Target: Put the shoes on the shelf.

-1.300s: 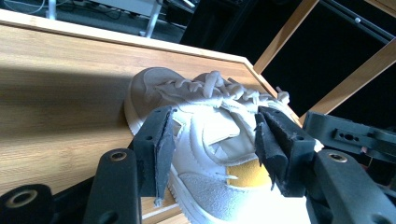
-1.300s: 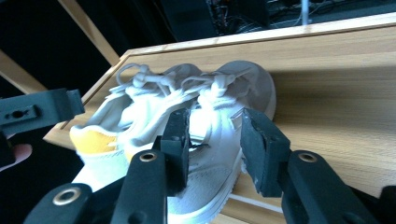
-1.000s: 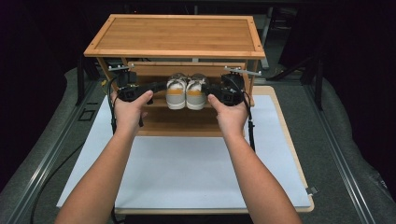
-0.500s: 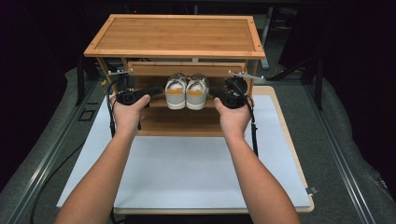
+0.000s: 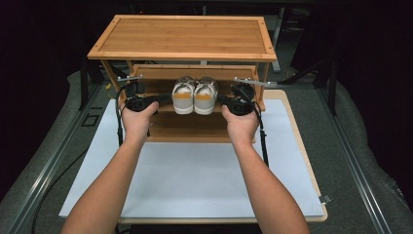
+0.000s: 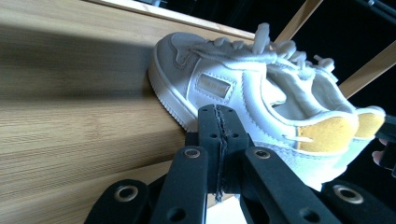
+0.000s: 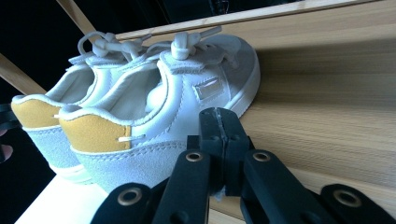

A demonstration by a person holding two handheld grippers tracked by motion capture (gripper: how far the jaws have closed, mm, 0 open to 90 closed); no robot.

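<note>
Two small white shoes (image 5: 194, 96) side by side on the middle shelf (image 5: 190, 124) of a wooden rack (image 5: 182, 36), heels toward the person, toes pointing to the back; yellow-orange suede patches on both heels, pale grey soles, white laces tied in knots. Left shoe (image 6: 243, 100) seen from its outer side in the left gripper view, right shoe (image 7: 168, 112) from its outer side in the right gripper view. A small rectangular tab on the side of each, pale gold, with lettering too blurred to read; no other brand mark or writing legible anywhere. Left gripper (image 5: 163, 99) held in the left hand (image 5: 138, 118), just beside the outer flank of the left shoe; in its own view the two black jaws pressed together with no gap, pinching nothing, tips level with the sole edge, touching or not impossible to tell. Right gripper (image 5: 223, 100) held in the right hand (image 5: 240, 124), mirrored at the outer flank of the right shoe, jaws likewise pressed together on nothing. Rack standing at the far end of a white mat (image 5: 195, 180) on the table (image 5: 304, 161), forearms reaching in from below over the mat. Top board of the rack bare, bamboo-grained, with a raised rim.
</note>
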